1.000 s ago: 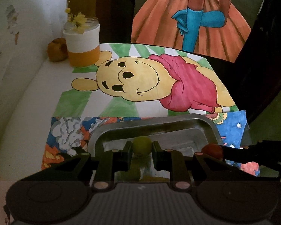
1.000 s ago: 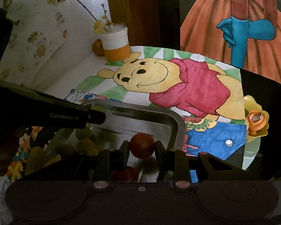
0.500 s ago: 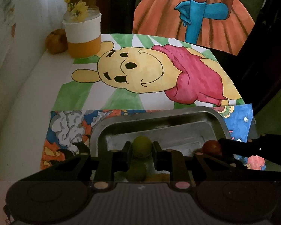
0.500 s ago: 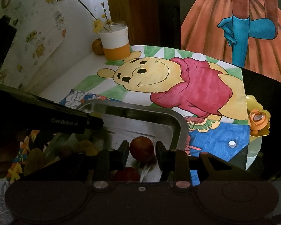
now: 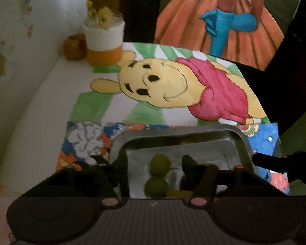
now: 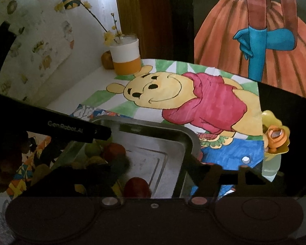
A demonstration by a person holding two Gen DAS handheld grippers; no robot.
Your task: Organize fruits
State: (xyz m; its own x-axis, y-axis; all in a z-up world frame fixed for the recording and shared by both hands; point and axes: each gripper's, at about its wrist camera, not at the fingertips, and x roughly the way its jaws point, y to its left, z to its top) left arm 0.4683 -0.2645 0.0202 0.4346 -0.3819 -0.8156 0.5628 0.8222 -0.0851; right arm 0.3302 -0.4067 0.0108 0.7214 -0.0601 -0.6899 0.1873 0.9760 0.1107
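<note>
Left wrist view is showing the left gripper (image 5: 155, 163) with its jaws spread wide and gripping nothing; two small round green fruits (image 5: 160, 163) are sitting between them on the floor of the grey metal tray (image 5: 230, 131). Right wrist view is showing the right gripper (image 6: 153, 175) with jaws likewise wide apart and empty; a round red fruit (image 6: 137, 185) is lying on the tray floor just inside them. Left of those jaws, a small cluster of green, red and yellow fruits (image 6: 104, 153) is gathering in the tray's corner, partly hidden under the other gripper. Beyond the tray, a coloured bear drawing (image 6: 183, 100) is covering the surface. Judging by this, several fruits are already in the tray; whether any are left outside cannot be told.
</note>
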